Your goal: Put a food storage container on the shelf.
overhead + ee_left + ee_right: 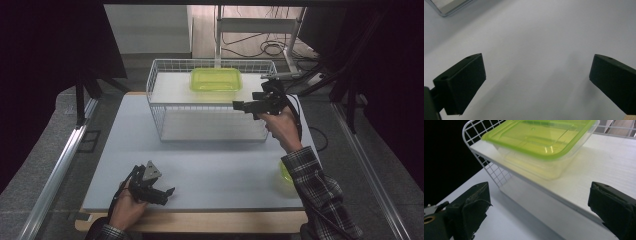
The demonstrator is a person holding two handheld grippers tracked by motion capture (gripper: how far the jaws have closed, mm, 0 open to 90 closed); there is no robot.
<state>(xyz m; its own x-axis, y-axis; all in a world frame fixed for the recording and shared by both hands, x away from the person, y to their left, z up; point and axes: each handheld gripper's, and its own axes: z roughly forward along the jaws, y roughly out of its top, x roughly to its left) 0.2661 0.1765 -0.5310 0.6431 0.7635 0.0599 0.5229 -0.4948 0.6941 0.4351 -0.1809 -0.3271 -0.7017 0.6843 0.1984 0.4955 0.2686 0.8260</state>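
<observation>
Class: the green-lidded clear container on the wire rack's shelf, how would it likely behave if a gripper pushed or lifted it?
The container looks empty, so probably light. Its thin clear walls may flex under a squeeze. On the smooth white shelf it would likely slide rather than tip, being low and wide.

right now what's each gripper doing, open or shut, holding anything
Left gripper: open, holding nothing, low over the table.
Right gripper: open, holding nothing, raised beside the wire rack, pointed at the green-lidded container.
</observation>
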